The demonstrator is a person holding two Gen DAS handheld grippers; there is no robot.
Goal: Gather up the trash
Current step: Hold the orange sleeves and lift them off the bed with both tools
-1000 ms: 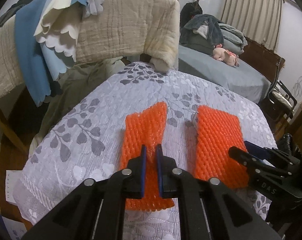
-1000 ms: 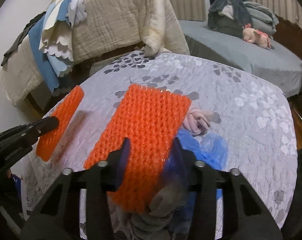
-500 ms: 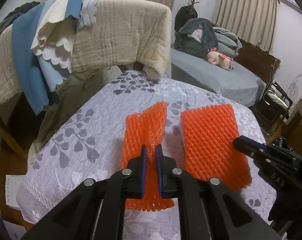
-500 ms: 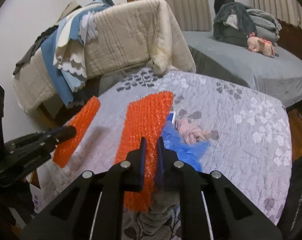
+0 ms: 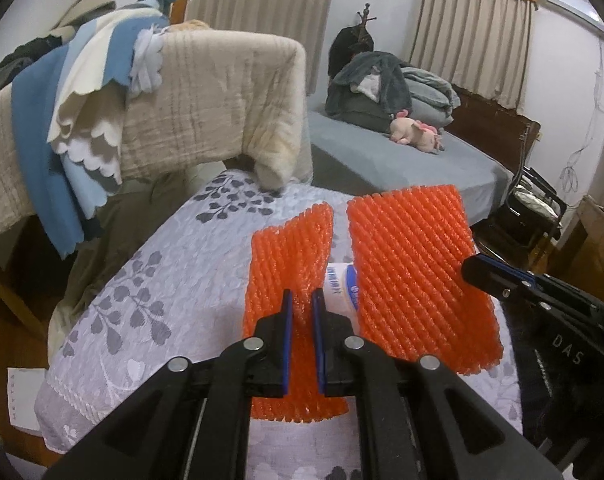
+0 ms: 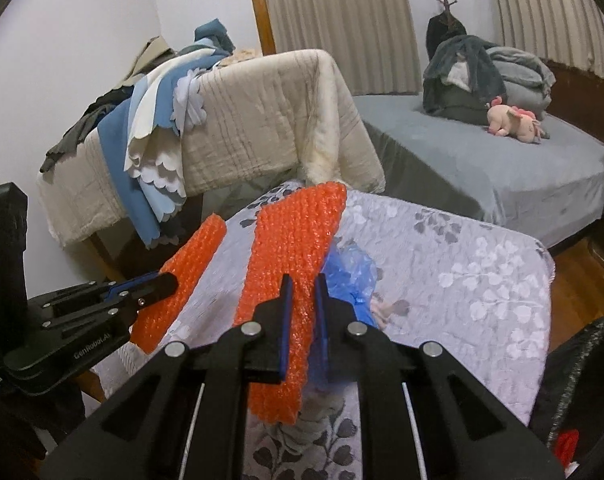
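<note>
Left gripper [image 5: 302,312]: clamped on narrow orange foam net sleeve [image 5: 288,276].
Right gripper [image 5: 478,274]: grips wider orange foam net sleeve [image 5: 414,276].
Surface [image 5: 150,300]: grey leaf-patterned cloth.

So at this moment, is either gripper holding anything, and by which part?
Both are. The left gripper is shut on the near end of the narrower orange foam net. The right gripper is shut on the near end of the wider orange foam net.

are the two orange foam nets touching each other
Apart. The left wrist view shows a strip of tablecloth between the left orange foam net and the right orange foam net.
</note>
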